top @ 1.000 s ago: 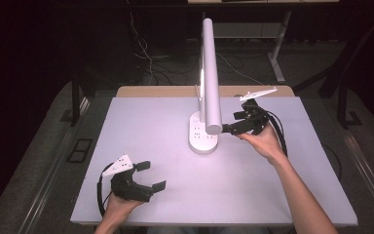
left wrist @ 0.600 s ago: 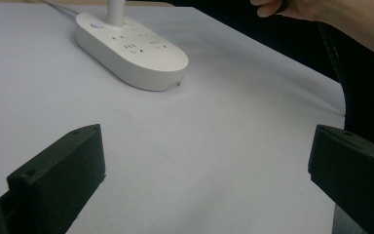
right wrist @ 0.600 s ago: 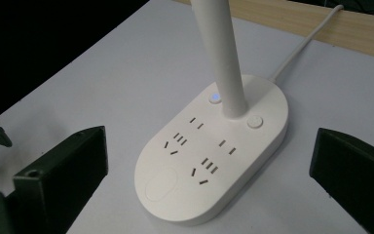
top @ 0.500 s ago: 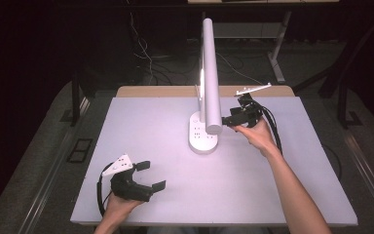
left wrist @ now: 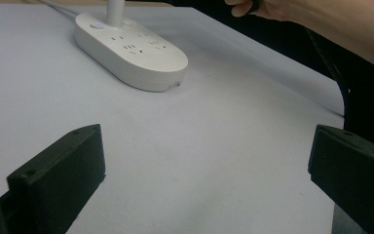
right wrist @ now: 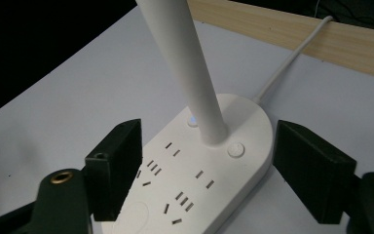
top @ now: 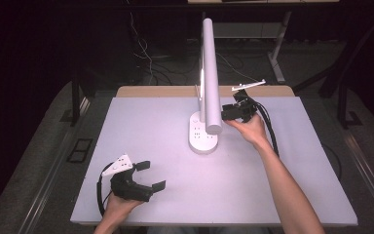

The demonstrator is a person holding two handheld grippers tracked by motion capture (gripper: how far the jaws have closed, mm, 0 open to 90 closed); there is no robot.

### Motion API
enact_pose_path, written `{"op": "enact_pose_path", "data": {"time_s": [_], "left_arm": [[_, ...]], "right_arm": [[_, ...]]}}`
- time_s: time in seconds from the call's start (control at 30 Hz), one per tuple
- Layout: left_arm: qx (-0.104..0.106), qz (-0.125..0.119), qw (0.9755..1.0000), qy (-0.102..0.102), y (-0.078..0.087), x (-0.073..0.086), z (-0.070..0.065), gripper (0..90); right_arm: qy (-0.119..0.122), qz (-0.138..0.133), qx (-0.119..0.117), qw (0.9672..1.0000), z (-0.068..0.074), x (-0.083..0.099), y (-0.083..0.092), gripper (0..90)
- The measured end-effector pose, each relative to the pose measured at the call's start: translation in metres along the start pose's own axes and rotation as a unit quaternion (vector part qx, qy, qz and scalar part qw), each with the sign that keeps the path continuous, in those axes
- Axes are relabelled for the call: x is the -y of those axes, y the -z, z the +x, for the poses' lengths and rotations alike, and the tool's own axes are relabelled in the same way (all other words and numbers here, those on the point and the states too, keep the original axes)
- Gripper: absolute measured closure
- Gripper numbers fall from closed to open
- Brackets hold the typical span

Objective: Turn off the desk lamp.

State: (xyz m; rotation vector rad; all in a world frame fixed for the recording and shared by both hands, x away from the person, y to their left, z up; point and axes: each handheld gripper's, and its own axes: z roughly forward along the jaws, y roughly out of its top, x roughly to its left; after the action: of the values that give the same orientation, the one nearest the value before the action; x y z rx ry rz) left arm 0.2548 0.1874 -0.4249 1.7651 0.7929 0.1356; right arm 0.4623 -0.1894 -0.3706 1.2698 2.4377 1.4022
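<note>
From the high view, the left gripper (top: 150, 176) rests at the counter's (top: 282, 195) 7 o'clock corner, fingers spread wide on nothing. The right gripper (top: 228, 113) hovers at 1 o'clock, just beside the white lamp base (top: 202, 135) and its tall lamp arm (top: 210, 73).

In the left gripper view, the fingers (left wrist: 61, 170) stand far apart over bare counter, the lamp base toward 11 o'clock.

In the right gripper view, the wide-open fingers (right wrist: 117, 165) flank the lamp base without touching it.
</note>
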Motion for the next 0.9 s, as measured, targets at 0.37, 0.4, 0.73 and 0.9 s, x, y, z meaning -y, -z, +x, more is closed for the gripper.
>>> {"op": "enact_pose_path", "data": {"time_s": [0.37, 0.4, 0.73, 0.9], "left_arm": [[0.001, 0.001, 1.0, 0.0, 0.0, 0.0, 0.0, 0.0], [0.001, 0.001, 1.0, -0.001, 0.0, 0.0, 0.0, 0.0], [0.002, 0.0, 1.0, 0.0, 0.0, 0.0, 0.0, 0.0], [0.003, 0.001, 1.0, 0.0, 0.0, 0.0, 0.0, 0.0]], "right_arm": [[-0.013, 0.021, 0.019, 0.9995, -0.012, -0.007, -0.016, 54.2], [-0.016, 0.02, 0.021, 0.9994, -0.013, -0.007, -0.017, 57.8], [-0.013, 0.031, 0.02, 0.9992, -0.016, -0.003, -0.033, 81.4], [-0.002, 0.036, 0.033, 0.9988, -0.015, -0.001, -0.041, 90.0]]}}
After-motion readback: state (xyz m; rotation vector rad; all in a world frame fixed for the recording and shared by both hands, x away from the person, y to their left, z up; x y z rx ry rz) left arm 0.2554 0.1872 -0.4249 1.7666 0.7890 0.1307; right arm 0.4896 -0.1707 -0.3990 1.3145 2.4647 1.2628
